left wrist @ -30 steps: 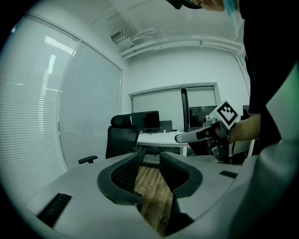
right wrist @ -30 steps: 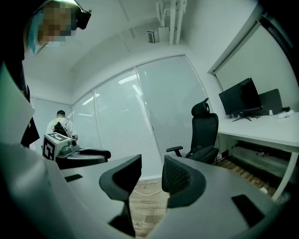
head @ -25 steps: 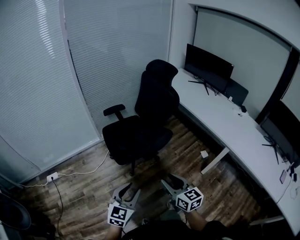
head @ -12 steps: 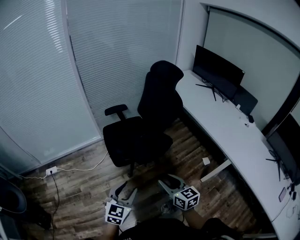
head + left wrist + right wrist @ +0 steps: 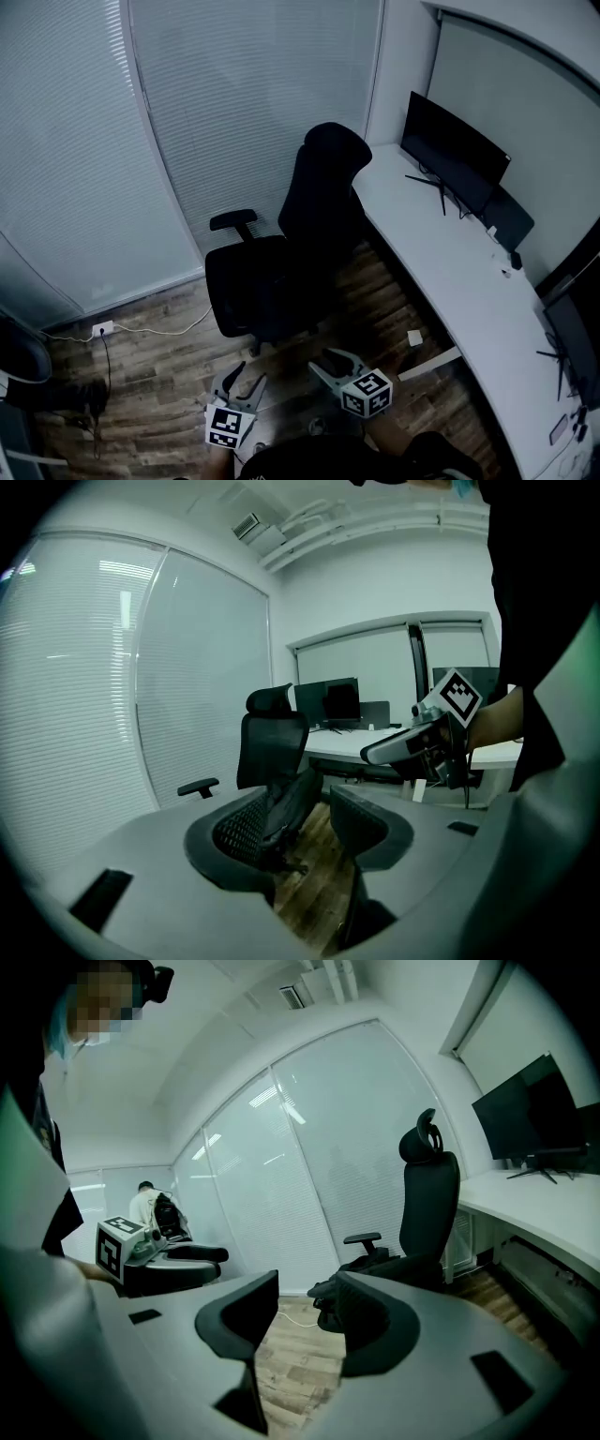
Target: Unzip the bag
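A dark bag lies slumped on the seat of a black office chair; the right gripper view shows the bag at the seat's front edge. In the head view it blends into the seat. My left gripper and right gripper hang side by side low in the head view, over the wooden floor and short of the chair. Both point at the chair. Their jaws have just been opening, they stand open and nothing is between them. The left gripper looks straight at the bag, and the right gripper frames the seat.
A curved white desk with monitors runs along the right. A socket strip and its cable lie on the floor at left, a small white box by the desk leg. Blinds close the wall behind. A person stands far off.
Both grippers have shifted slightly left and lower in the head view, and their jaws stand wider apart. The head view has swung, so the chair and desk sit further right.
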A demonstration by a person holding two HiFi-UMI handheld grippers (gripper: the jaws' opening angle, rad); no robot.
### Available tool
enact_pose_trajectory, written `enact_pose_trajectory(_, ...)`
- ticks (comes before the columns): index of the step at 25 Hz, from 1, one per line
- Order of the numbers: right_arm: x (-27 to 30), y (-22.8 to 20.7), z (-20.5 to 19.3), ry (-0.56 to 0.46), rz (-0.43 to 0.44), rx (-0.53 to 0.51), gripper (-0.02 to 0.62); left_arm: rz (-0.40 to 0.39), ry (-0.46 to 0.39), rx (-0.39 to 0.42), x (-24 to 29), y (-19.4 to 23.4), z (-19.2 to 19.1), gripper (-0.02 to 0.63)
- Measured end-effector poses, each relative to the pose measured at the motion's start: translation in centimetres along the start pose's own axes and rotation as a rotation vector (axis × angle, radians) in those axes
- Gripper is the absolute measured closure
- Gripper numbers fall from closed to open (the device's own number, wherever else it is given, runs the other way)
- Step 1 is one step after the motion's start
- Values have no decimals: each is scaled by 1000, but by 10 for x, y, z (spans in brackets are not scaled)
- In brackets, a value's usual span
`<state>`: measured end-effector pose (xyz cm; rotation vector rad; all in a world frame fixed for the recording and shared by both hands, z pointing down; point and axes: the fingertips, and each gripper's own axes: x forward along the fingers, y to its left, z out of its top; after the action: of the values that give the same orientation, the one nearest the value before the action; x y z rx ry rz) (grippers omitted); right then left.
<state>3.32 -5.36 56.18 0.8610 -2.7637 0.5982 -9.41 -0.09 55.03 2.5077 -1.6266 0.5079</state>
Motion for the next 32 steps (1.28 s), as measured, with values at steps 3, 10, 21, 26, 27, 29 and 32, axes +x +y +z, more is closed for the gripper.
enact_pose_trajectory(3, 0, -16, -2, 26, 50, -12, 423, 43, 15, 16, 14, -4, 1, 402)
enact_pose_trajectory(10, 4, -36, -14, 66, 137, -1, 422, 123, 37, 41, 31, -9, 3, 400)
enact_pose_trajectory(21, 51, -54, -39, 114, 152, 17, 422, 119, 43, 20, 59, 11, -2, 400)
enact_pose_trajectory(26, 83, -50, -55, 146, 170, 9, 422, 119, 53, -9, 66, 27, -8, 401)
enact_pose_trajectory(27, 90, -49, -59, 154, 172, 11, 422, 124, 56, -17, 65, 31, -10, 402)
enact_pose_trajectory(29, 103, -50, -69, 170, 173, 23, 422, 131, 61, -25, 65, 36, -12, 401)
enact_pose_trajectory(32, 121, -54, -79, 187, 175, 36, 423, 130, 68, -14, 64, 42, -13, 400)
